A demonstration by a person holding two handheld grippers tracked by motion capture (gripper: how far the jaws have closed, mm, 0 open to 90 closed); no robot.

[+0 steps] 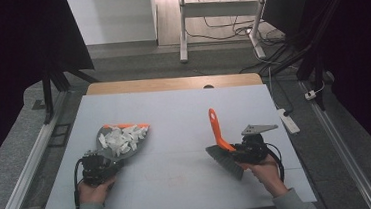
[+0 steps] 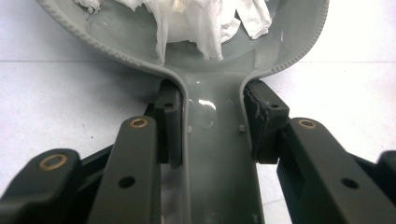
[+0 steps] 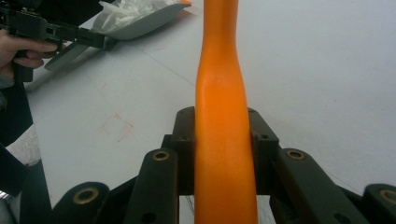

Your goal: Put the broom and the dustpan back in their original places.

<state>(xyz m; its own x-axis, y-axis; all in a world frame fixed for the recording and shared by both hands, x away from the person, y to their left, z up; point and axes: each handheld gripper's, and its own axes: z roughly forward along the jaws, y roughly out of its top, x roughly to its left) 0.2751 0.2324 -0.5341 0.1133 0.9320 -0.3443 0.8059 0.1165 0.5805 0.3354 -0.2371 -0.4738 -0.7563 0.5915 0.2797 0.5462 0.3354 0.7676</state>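
From above, a grey dustpan (image 1: pixel 121 142) heaped with torn white paper scraps (image 1: pixel 122 137) lies on the pale counter (image 1: pixel 174 115), well left of a dark-bristled brush (image 1: pixel 224 154). In the left gripper view, the left hand-held gripper (image 2: pixel 212 123) clamps the dustpan's glossy, ridge-rimmed plastic handle. In the right gripper view, the right hand-held gripper (image 3: pixel 222 147) squeezes the brush's smooth orange handle (image 3: pixel 222 93).

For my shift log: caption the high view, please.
Left gripper holds a grey dustpan of white paper scraps; right gripper grips an orange-handled brush.
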